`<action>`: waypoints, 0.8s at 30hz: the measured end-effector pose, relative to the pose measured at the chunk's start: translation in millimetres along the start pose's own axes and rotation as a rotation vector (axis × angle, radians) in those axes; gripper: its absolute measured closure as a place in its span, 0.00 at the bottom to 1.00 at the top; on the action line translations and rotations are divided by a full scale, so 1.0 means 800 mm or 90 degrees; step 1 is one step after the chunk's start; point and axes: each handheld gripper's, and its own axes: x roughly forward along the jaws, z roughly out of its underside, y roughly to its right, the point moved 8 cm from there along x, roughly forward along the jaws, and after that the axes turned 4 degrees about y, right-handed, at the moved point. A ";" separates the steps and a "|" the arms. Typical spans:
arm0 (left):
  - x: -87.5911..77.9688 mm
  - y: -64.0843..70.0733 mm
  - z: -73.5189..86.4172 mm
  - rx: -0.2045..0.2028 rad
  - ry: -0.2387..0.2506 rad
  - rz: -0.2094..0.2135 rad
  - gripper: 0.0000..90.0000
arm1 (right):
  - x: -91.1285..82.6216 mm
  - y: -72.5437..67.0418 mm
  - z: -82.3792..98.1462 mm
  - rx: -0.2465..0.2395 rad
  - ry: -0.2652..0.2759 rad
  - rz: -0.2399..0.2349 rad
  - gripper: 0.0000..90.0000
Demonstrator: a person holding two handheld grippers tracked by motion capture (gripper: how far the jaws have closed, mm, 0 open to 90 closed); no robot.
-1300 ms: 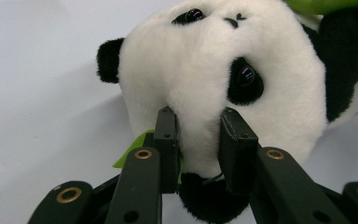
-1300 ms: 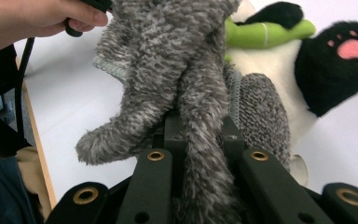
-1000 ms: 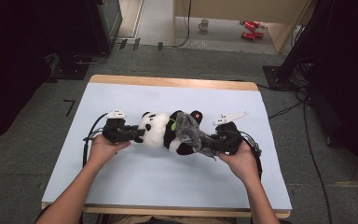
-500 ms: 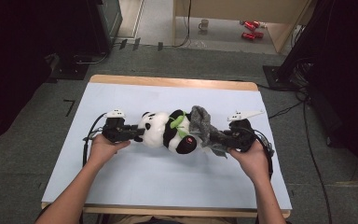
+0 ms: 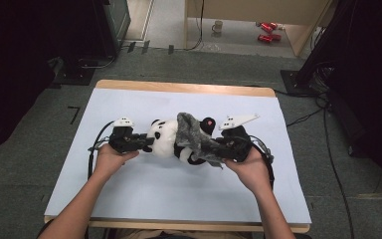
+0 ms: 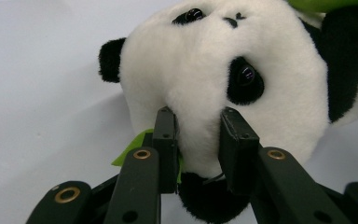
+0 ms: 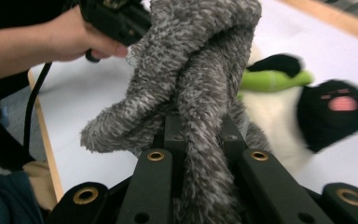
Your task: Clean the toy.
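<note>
A black-and-white panda plush lies on its side at the middle of the pale blue table sheet. My left gripper is shut on its head: in the left gripper view the two jaws of that gripper pinch the white fur of the panda beside a green leaf. My right gripper is shut on a fuzzy grey cloth draped over the panda's body. In the right gripper view the cloth rises from that gripper, in front of a pink-padded paw.
The wooden table edge runs along the far side. Beyond it on the floor are a mug and red objects. Dark cabinets stand at left and right, and cables trail on the carpet to the right.
The right hand swung out to the right and came back left and up, lifting the grey cloth from the panda's lower end over its middle. The left hand stayed put.
</note>
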 end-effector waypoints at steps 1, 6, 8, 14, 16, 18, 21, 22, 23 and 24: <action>0.000 0.000 0.000 0.000 0.000 0.000 0.79 | 0.006 -0.002 0.003 0.002 -0.008 -0.004 0.89; -0.001 0.002 0.002 0.009 -0.003 0.000 0.78 | 0.027 0.006 0.025 0.016 -0.041 -0.019 0.89; -0.001 0.002 0.002 0.010 -0.003 0.002 0.78 | 0.025 0.012 0.030 0.028 -0.040 -0.020 0.89; -0.001 0.003 0.002 0.012 -0.004 0.005 0.78 | 0.009 0.034 0.051 0.047 -0.048 0.007 0.89; -0.001 0.004 0.002 0.012 -0.004 0.006 0.78 | 0.005 0.040 0.056 0.051 -0.052 0.018 0.89; -0.002 0.003 0.003 0.013 -0.004 0.005 0.78 | 0.002 0.046 0.059 0.059 -0.055 0.026 0.89; -0.002 0.003 0.003 0.013 -0.004 0.006 0.78 | 0.000 0.053 0.064 0.072 -0.056 0.030 0.89; -0.002 0.003 0.003 0.014 -0.004 0.006 0.78 | 0.001 0.054 0.065 0.074 -0.055 0.028 0.89; -0.002 0.003 0.003 0.012 -0.004 0.006 0.78 | 0.001 0.055 0.066 0.075 -0.055 0.028 0.89; -0.002 0.004 0.003 0.013 -0.005 0.007 0.77 | 0.001 0.056 0.067 0.077 -0.056 0.028 0.89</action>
